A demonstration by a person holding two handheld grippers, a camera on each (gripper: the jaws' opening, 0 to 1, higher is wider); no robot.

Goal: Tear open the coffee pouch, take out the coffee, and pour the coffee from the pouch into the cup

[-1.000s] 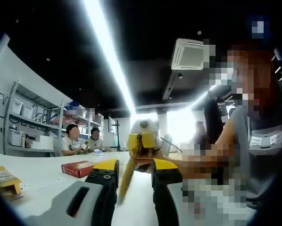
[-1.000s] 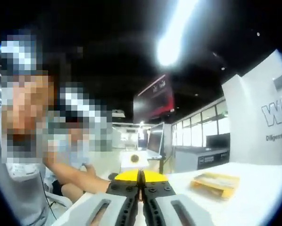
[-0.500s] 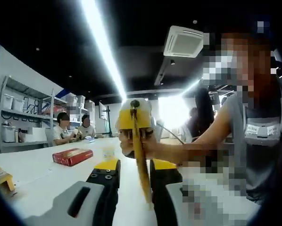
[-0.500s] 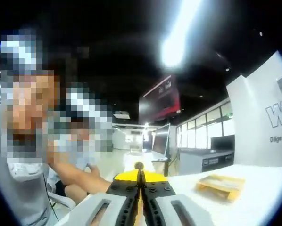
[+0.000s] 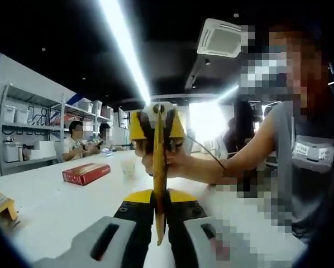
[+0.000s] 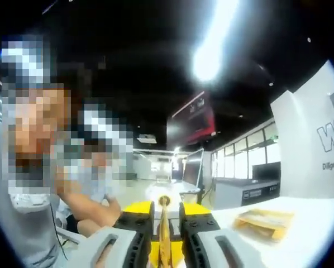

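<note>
White table [image 5: 55, 206] (red box [image 5: 86, 173] on it), wall shelves [image 5: 27, 134], ceiling light strip [image 5: 125, 50]

I am working in an open office or showroom: a long white counter [image 5: 55, 206], wall shelves [image 5: 27, 131] of storage boxes, seated people [image 5: 77, 146], a ceiling air-conditioning unit [image 5: 220, 38], strip lighting [image 5: 125, 50], and monitors [image 6: 190, 170] by the windows.

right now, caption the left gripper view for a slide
Left tongs closed on a yellow coffee pouch held edge-on above the white table, right tongs at its top.
</note>
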